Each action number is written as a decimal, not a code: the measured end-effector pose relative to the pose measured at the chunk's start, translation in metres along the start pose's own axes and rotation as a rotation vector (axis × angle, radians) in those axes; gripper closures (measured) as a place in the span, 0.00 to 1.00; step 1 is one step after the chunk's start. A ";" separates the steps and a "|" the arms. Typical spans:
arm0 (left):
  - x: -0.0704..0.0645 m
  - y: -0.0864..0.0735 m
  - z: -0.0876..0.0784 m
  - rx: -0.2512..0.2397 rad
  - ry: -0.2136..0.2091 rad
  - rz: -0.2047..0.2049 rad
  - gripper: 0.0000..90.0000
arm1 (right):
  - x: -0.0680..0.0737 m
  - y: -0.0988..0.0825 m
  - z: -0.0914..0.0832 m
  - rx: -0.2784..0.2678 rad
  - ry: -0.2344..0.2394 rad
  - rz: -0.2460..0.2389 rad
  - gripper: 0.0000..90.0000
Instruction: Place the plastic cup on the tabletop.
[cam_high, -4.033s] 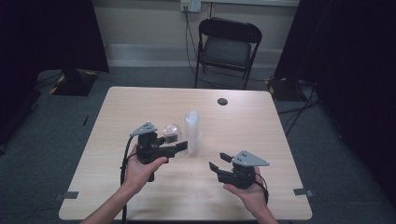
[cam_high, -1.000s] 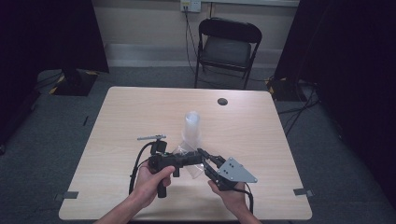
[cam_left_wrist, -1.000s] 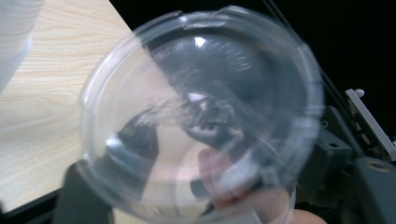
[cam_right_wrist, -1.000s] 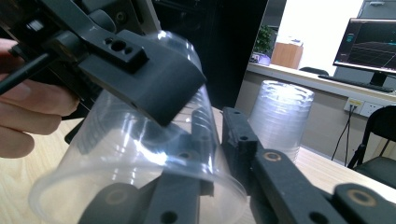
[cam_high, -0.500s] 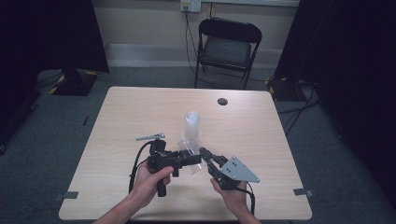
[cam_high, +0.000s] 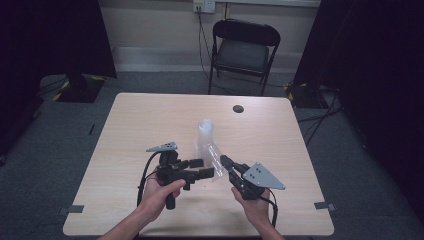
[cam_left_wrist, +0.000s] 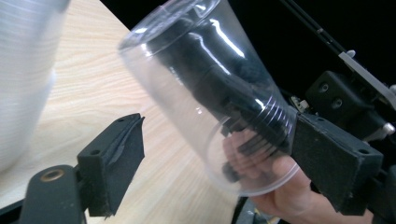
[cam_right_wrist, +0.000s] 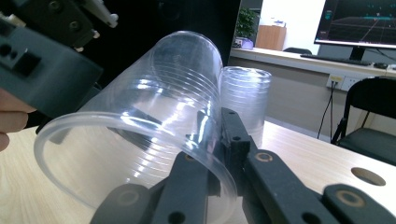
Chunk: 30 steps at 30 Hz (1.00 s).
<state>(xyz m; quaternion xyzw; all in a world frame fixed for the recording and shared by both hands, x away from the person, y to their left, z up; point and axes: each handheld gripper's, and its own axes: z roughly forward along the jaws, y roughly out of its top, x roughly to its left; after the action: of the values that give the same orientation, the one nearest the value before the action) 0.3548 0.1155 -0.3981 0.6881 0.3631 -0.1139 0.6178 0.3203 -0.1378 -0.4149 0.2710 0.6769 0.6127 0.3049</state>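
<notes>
A clear plastic cup is held tilted on its side above the table, just in front of an upright stack of clear cups. My right gripper is shut on the cup's wall at the rim. In the right gripper view, one jaw of the right gripper is inside the cup and one is outside. My left gripper is open around the cup's base end. In the left gripper view the cup rests against the left gripper's right-hand jaw, while the other jaw stands apart.
A small black disc lies on the table's far side. A black folding chair stands behind the table. The cup stack rises right behind the held cup. Bare tabletop lies to the left and right.
Four seconds ago the grippers were apart, the left one beside the stack. They have since met at the cup. Over the last second the right gripper's jaws have risen slightly.
</notes>
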 end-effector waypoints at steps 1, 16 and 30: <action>0.000 0.001 -0.003 -0.001 0.030 0.049 0.19 | -0.003 0.001 -0.001 0.011 -0.001 0.012 0.99; -0.001 0.004 -0.010 0.009 0.105 0.185 0.19 | -0.019 0.007 -0.004 0.187 0.016 0.128 1.00; 0.002 -0.012 -0.015 0.064 0.189 0.342 0.18 | -0.030 0.003 0.001 0.335 0.109 0.258 1.00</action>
<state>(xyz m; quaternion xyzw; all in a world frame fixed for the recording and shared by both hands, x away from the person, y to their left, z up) 0.3442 0.1304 -0.4057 0.7666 0.2935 0.0464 0.5692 0.3416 -0.1590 -0.4094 0.3686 0.7444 0.5394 0.1376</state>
